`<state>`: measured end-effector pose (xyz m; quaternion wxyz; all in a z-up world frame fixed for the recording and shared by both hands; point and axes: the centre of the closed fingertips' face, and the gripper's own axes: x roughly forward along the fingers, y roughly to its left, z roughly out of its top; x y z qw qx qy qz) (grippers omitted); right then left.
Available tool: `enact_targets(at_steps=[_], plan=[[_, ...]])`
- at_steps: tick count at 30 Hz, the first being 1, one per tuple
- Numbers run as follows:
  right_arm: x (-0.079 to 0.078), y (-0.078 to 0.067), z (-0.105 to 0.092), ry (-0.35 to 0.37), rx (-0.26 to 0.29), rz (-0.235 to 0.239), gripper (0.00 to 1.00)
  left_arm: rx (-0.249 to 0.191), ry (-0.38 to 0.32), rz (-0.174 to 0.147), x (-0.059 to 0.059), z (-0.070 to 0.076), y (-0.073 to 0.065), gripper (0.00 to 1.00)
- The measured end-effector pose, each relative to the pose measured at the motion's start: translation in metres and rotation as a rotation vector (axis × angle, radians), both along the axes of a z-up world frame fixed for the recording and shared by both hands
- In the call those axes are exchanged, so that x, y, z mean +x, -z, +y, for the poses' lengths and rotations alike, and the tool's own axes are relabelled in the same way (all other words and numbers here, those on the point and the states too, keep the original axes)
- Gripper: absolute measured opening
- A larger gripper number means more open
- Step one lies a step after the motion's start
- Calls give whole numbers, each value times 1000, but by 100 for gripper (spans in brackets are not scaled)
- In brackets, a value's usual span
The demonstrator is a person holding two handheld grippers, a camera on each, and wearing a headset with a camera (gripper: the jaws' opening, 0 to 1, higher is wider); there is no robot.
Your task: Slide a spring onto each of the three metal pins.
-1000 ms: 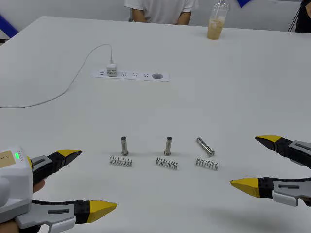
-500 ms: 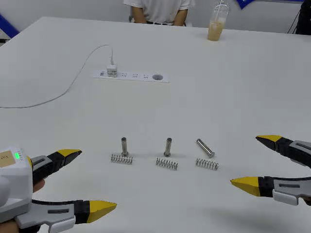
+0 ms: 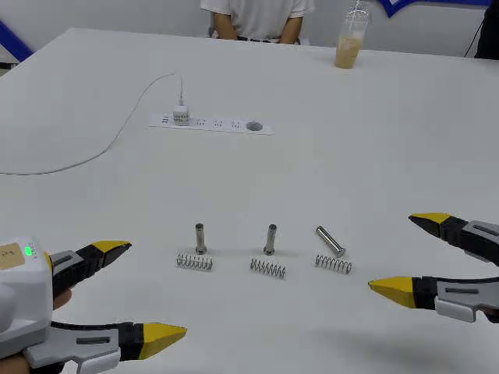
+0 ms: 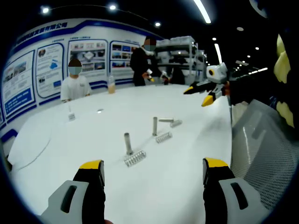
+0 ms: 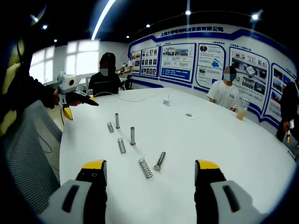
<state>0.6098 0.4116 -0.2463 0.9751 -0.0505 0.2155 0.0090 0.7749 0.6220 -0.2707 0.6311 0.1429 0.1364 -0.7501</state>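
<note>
Nothing moved, camera shifted slightly; left gripper (image 3: 156, 288) at 8 o'clock, right gripper (image 3: 390, 252) at 4 were wide open, empty; springs (image 3: 268, 267) untouched.

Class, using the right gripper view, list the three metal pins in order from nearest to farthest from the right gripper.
1. The lying pin, just ahead of the right gripper, beside a spring.
2. The middle upright pin, farther along the row, left in the view.
3. The far upright pin, at the row's end, towards the left gripper.
</note>
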Motion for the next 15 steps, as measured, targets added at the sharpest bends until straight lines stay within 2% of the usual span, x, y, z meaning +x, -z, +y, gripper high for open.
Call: enact_targets(at_steps=[11, 15], plan=[[18, -3, -7, -2, -1, 10, 74, 2, -4, 0, 0, 0, 1, 88], [29, -2, -14, 16, 25, 18, 70, 1, -6, 0, 0, 0, 0, 88]])
